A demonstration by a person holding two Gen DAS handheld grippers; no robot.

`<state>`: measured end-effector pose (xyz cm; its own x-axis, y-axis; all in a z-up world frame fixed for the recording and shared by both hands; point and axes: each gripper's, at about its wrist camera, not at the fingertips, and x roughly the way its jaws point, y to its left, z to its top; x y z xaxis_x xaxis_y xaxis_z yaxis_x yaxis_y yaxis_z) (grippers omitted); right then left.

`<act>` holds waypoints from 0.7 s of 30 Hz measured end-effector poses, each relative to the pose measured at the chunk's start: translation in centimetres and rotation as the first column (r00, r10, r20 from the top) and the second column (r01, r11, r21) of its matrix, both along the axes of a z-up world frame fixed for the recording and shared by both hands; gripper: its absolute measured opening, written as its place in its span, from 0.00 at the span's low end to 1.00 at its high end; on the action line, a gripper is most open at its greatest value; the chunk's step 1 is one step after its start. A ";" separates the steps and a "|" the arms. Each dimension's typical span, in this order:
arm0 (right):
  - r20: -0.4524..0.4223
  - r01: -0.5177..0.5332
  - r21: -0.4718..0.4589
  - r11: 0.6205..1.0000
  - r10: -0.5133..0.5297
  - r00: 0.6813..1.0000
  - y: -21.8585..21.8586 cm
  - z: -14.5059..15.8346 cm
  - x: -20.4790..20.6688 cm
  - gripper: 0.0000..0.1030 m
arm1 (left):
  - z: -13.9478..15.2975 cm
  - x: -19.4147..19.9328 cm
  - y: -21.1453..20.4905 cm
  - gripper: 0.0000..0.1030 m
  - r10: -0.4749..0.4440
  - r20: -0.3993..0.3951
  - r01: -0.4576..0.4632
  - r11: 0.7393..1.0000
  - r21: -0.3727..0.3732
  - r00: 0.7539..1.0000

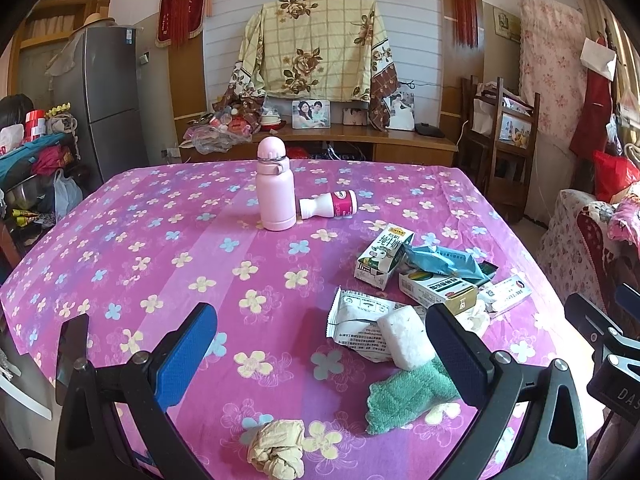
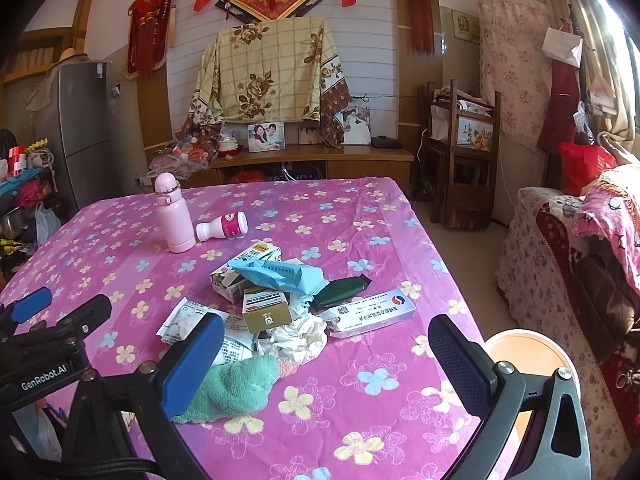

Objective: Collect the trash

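Now both grippers, left [image 1: 320,354] and right [image 2: 326,354], are hovering above the trash [image 2: 280,304], jaws apart, gripping nothing.

Left gripper [image 1: 320,354] jaws spread wide, right gripper [image 2: 326,354] likewise, both empty

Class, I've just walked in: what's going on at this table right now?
A person holds two grippers over a floral table, both open and empty. The left gripper hovers near a white block and green cloth. The right gripper faces the trash pile: cartons, blue wrapper, tissue. Nothing is picked up yet.
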<state>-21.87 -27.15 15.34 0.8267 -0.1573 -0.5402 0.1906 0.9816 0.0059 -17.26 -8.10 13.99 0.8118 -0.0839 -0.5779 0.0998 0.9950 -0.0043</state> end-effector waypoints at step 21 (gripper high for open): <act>-0.063 -0.042 0.026 0.999 0.044 0.997 0.6 -1.6 0.9 1.00 | -1.8 0.5 0.9 1.00 0.024 -0.048 -0.023 0.999 0.025 0.999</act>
<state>-21.01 -26.51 13.73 0.7962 -0.1084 -0.5952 0.1488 0.9887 0.0189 -16.72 -7.23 12.24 0.7847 -0.0504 -0.6179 0.0765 0.9969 0.0159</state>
